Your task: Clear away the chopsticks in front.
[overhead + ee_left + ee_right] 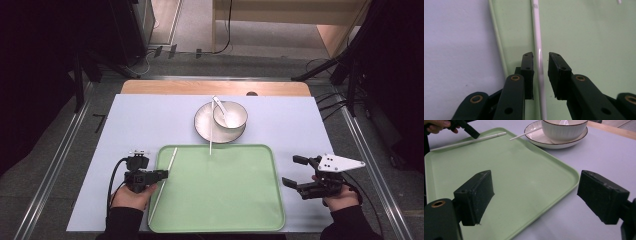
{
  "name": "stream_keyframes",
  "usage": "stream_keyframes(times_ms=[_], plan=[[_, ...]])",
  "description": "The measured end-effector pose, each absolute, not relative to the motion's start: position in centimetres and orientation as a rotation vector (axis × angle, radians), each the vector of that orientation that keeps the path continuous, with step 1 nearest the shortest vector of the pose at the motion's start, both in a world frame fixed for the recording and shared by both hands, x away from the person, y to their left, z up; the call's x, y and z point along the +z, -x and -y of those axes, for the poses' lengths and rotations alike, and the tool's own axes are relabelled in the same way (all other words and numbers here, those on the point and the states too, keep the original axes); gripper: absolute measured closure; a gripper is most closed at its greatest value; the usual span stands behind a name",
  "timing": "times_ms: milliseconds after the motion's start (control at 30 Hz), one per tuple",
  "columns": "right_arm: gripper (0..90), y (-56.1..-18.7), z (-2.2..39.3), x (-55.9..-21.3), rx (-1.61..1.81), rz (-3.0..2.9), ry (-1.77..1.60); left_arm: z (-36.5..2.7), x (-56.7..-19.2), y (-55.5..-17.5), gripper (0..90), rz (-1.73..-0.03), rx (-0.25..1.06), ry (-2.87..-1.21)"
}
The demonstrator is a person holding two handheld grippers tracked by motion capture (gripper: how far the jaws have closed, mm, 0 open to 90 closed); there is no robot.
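Right now the left gripper [541, 62] is straddling a white chopstick [539, 57] that is lying on the green tray [220, 200] near its left rim. The jaws are standing a little apart with the stick running between them, nearer the left jaw, and neither pad is visibly pressing on it, so it is not yet gripped. The chopstick's long axis is running parallel to the jaws in the left gripper view, straight away from the fingertips. In the high view the chopstick [167, 172] is slanting from the tray's near-left edge up toward the white bowl [230, 115] and saucer [206, 127]. The right gripper [300, 172] is hovering well apart, off the tray's right edge, its jaws gaping wide and holding nothing, so the left hand is far nearer.
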State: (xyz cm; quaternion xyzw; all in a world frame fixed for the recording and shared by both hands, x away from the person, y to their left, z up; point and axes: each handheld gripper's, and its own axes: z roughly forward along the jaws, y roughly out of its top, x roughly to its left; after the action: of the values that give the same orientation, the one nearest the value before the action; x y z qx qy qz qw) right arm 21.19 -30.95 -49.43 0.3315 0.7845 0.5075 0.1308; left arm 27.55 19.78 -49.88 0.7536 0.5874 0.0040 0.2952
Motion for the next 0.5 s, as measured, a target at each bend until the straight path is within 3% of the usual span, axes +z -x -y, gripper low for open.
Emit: stream_keyframes(times_ms=[267,500], plan=[[14.0,-21.2,31.0,-49.4,1.473,-2.279,-0.962,-19.3,-50.1,-27.8,74.9,-1.55,-0.001,-2.017],[14.0,-21.0,31.1,-49.5,1.465,-2.278,-0.968,-19.7,-49.1,-28.6,64.2,-1.506,0.015,-1.983]])
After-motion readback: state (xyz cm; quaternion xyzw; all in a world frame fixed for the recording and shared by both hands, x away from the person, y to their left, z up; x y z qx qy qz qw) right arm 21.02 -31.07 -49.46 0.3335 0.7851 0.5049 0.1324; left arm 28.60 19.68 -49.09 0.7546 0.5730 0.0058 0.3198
